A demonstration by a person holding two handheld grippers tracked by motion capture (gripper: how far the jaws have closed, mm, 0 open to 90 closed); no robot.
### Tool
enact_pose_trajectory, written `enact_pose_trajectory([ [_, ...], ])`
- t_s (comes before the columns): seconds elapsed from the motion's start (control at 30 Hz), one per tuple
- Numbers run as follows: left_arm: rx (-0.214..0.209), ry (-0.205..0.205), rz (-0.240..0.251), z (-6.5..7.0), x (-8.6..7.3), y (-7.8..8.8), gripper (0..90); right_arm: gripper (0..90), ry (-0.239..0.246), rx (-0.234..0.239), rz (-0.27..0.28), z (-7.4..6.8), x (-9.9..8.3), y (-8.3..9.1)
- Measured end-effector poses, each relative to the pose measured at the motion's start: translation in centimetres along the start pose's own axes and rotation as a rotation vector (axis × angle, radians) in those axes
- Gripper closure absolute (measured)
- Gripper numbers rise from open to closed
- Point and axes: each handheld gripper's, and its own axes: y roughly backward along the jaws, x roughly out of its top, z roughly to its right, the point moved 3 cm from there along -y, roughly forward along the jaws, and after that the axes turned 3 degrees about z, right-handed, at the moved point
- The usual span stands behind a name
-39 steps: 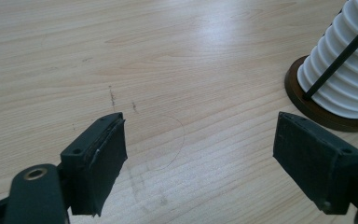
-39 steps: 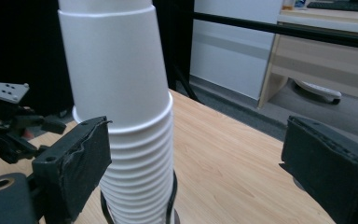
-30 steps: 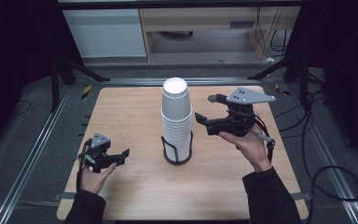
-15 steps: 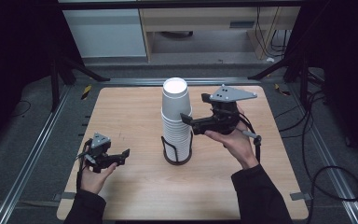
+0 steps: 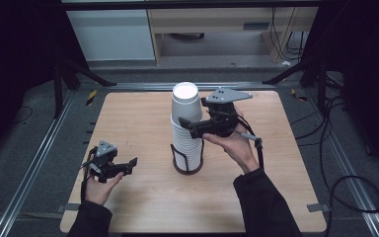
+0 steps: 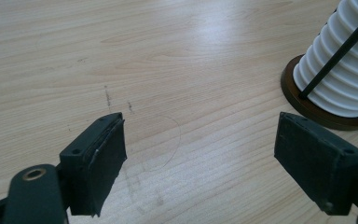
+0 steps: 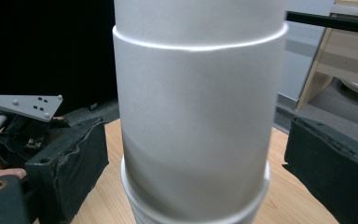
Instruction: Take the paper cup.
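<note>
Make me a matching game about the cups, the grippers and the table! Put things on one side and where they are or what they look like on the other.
Things:
1. tall stack of white paper cups
2. black right gripper
3. black left gripper
4. light wooden table

Descriptions:
A. open, over bare wood
B. standing in a dark round wire holder
C. jaws either side of an upper cup
D. pale, with fine grain

Pairs: 1-B, 2-C, 3-A, 4-D

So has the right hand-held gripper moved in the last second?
Yes. The right hand-held gripper has slid left toward the cup stack, which stands in place; its jaws now straddle the stack, having just been opening.
</note>
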Motion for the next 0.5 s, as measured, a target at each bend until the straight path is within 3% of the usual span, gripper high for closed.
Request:
enact_pose_trajectory([
  [0.5,-0.011,0.004,-0.009,0.1,-0.1,-0.3,15.7,5.8,-0.010,-0.004,-0.013,0.1,-0.1,-2.3],
])
